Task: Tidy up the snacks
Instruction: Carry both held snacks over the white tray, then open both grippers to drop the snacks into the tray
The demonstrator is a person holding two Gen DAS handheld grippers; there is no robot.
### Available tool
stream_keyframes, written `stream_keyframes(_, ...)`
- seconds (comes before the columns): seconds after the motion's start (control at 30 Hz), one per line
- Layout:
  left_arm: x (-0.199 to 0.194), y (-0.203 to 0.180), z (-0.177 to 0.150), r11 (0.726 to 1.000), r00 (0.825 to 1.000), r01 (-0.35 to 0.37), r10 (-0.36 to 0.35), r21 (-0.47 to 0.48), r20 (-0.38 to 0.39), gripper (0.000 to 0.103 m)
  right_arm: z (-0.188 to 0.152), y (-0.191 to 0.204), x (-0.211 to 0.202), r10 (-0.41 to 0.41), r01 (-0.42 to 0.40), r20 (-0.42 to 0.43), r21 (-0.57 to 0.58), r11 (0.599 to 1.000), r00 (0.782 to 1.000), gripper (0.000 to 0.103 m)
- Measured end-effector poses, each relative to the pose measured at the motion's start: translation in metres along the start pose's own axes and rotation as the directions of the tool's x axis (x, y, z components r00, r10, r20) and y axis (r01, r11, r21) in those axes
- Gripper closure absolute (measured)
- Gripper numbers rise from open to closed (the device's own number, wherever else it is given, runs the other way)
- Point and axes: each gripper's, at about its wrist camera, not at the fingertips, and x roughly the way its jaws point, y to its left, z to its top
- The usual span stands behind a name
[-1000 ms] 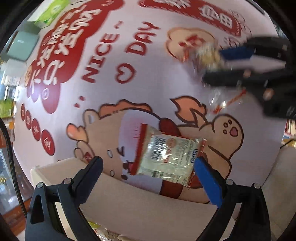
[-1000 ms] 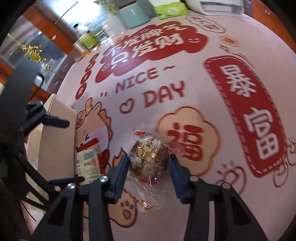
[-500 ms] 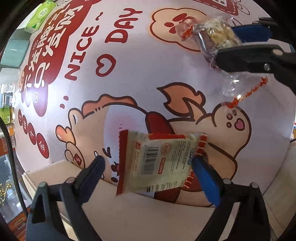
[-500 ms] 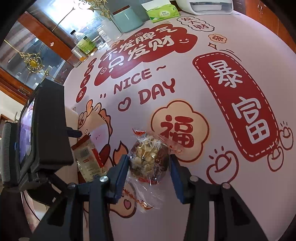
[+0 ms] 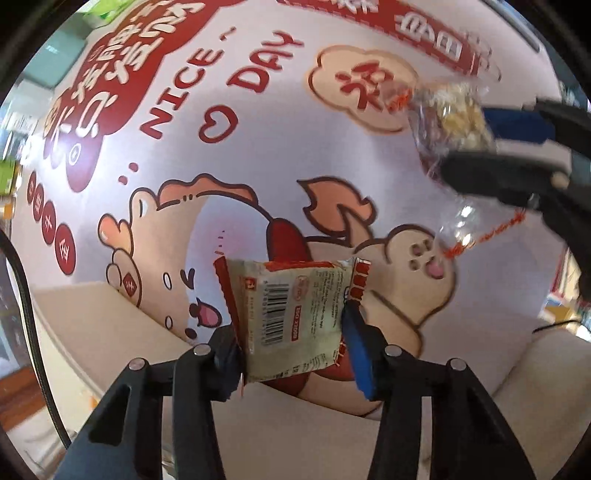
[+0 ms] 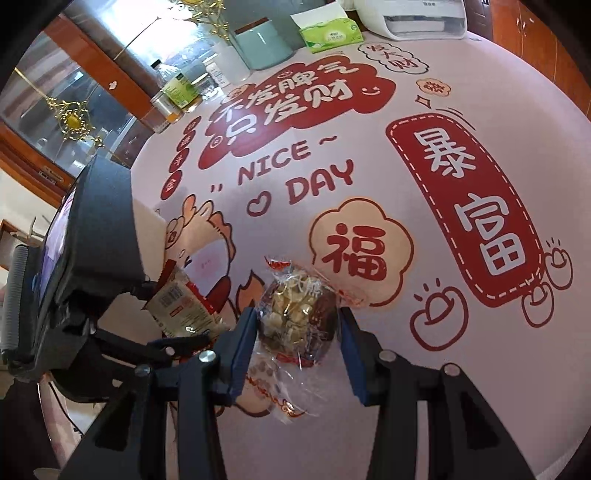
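Note:
My left gripper is shut on a flat cream snack packet with red ends and a barcode, held above the table. The packet also shows in the right wrist view, with the left gripper around it. My right gripper is shut on a clear-wrapped round snack with pale nutty pieces, lifted off the table. In the left wrist view that snack and the right gripper sit at the upper right.
A beige box rim lies just below the left gripper. The pink printed tablecloth covers the table. At the far edge stand a teal container, a green tissue pack, jars and a white appliance.
The left gripper's jaws have closed onto the cream packet, which was loose between them before. The right gripper keeps the clear-wrapped snack and has lifted slightly.

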Motion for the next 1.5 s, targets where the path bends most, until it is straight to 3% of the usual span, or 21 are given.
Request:
stream_keyframes(0.2, -0.065, 0.012, -0.03, 0.993, 0.986, 0.053, -0.035, -0.106, 0.163, 0.057, 0.0, 0.021, -0.033, 0.01, -0.008, 0.036, -0.056, 0.998, 0.999, 0.058)
stream_keyframes(0.4, -0.152, 0.036, -0.091, 0.952, 0.934, 0.087, 0.025, -0.294, 0.357, 0.057, 0.007, 0.068, -0.083, 0.058, -0.037, 0.103, -0.2, 0.979, 0.993, 0.058)
stream_keyframes(0.5, -0.187, 0.057, -0.139, 0.904, 0.892, 0.114, 0.088, -0.411, 0.443, 0.057, 0.01, 0.101, -0.105, 0.1, -0.059, 0.13, -0.286, 0.956, 0.986, 0.058)
stream_keyframes(0.6, -0.218, 0.073, -0.19, 0.841, 0.841, 0.119, 0.198, -0.528, 0.504, 0.057, 0.01, 0.137, -0.125, 0.152, -0.087, 0.15, -0.372, 0.924, 0.977, 0.058)
stream_keyframes(0.7, -0.241, 0.085, -0.238, 0.752, 0.788, 0.132, 0.316, -0.646, 0.528, 0.056, 0.008, 0.172, -0.142, 0.207, -0.116, 0.157, -0.451, 0.885, 0.966, 0.058)
stream_keyframes(0.8, -0.248, 0.094, -0.277, 0.663, 0.76, 0.148, 0.398, -0.734, 0.513, 0.056, 0.005, 0.205, -0.154, 0.252, -0.138, 0.155, -0.52, 0.843, 0.955, 0.058)
stream_keyframes(0.87, -0.246, 0.096, -0.299, 0.605, 0.753, 0.155, 0.439, -0.781, 0.49, 0.056, 0.0, 0.222, -0.159, 0.274, -0.149, 0.151, -0.552, 0.82, 0.95, 0.058)
stream_keyframes(0.93, -0.24, 0.097, -0.316, 0.564, 0.757, 0.16, 0.457, -0.81, 0.467, 0.056, -0.004, 0.24, -0.161, 0.291, -0.155, 0.146, -0.584, 0.797, 0.946, 0.058)
stream_keyframes(1.07, -0.22, 0.1, -0.336, 0.507, 0.778, 0.189, 0.445, -0.841, 0.444, 0.056, -0.008, 0.262, -0.16, 0.302, -0.157, 0.138, -0.614, 0.774, 0.943, 0.058)
stream_keyframes(1.2, -0.206, 0.107, -0.343, 0.465, 0.781, 0.205, 0.453, -0.861, 0.43, 0.056, -0.008, 0.281, -0.157, 0.292, -0.135, 0.15, -0.632, 0.763, 0.944, 0.058)
stream_keyframes(1.33, -0.206, 0.114, -0.34, 0.45, 0.77, 0.228, 0.459, -0.863, 0.443, 0.056, -0.001, 0.295, -0.15, 0.255, -0.1, 0.163, -0.627, 0.773, 0.953, 0.058)
stream_keyframes(1.5, -0.204, 0.131, -0.321, 0.456, 0.763, 0.226, 0.467, -0.861, 0.447, 0.056, 0.011, 0.306, -0.142, 0.205, -0.034, 0.203, -0.627, 0.778, 0.958, 0.058)
